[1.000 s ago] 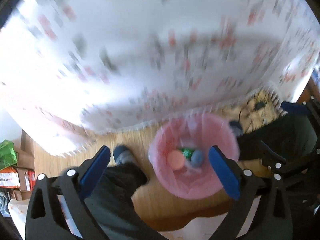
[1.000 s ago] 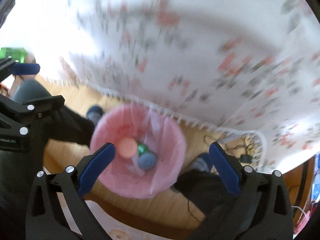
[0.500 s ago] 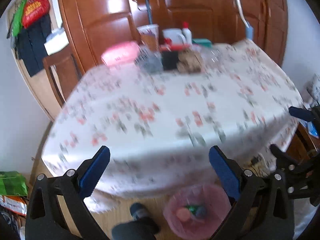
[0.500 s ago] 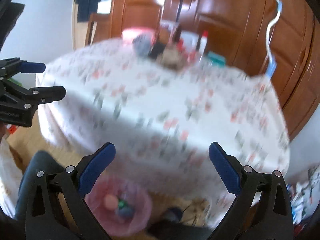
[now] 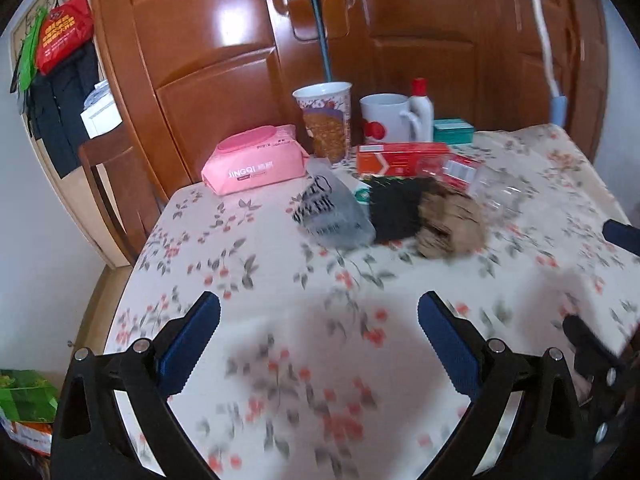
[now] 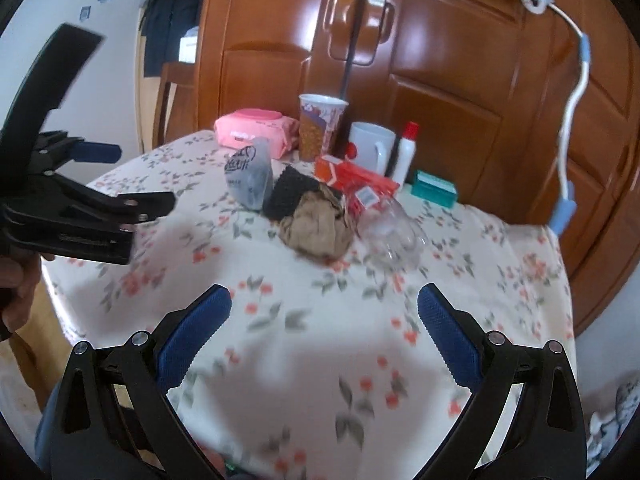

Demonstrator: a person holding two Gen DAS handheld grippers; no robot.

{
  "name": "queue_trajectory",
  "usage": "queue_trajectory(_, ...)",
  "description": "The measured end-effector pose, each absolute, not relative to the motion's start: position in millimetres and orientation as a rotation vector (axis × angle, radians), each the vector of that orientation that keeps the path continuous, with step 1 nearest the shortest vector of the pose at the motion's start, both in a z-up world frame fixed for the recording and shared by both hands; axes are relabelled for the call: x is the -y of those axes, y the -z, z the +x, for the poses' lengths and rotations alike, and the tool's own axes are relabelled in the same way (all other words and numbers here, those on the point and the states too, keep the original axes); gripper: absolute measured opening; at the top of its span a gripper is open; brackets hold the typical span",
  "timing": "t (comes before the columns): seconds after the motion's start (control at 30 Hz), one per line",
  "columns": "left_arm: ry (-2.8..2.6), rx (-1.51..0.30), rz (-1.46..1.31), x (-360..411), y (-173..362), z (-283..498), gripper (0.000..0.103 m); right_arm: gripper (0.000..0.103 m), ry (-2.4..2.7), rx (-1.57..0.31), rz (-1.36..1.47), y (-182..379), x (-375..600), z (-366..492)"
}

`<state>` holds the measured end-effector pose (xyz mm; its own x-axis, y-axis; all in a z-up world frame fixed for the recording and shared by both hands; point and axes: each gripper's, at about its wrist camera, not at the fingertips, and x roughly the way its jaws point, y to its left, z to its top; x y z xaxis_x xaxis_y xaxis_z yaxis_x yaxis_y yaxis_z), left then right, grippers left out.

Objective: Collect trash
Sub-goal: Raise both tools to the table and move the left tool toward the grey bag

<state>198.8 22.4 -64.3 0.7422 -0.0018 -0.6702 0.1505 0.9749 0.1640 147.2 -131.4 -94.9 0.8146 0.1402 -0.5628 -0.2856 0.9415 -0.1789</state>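
Observation:
On the floral tablecloth (image 5: 280,280) lies a heap of trash: a grey printed plastic bag (image 5: 332,212), a black cloth piece (image 5: 396,212), a crumpled brown paper ball (image 5: 452,228) and a clear plastic bottle (image 5: 500,192). The same heap shows in the right wrist view: bag (image 6: 248,176), black piece (image 6: 288,196), paper ball (image 6: 316,228), bottle (image 6: 392,228). My left gripper (image 5: 320,340) is open and empty above the near table edge. My right gripper (image 6: 324,332) is open and empty, to the right of the left one.
At the table's back stand a pink wipes pack (image 5: 256,160), a noodle cup (image 5: 324,120), a white mug (image 5: 388,116), a red box (image 5: 400,158), a white bottle (image 5: 422,108) and a teal box (image 5: 452,130). Wooden wardrobe doors (image 5: 240,60) stand behind; a chair (image 5: 116,184) at left.
Both grippers rose from over the pink trash bin on the floor to table height. The bin has dropped out of view and the trash heap on the table has come into view.

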Motion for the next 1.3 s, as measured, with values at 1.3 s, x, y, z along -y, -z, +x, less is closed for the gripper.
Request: queue_trajectory(1.3, 0.078, -0.875, 0.088, -44.0, 122.6, 354.7, 0.08, 0.095, -0.214, -0.659, -0.266, 132.3, 101.7, 264.2)
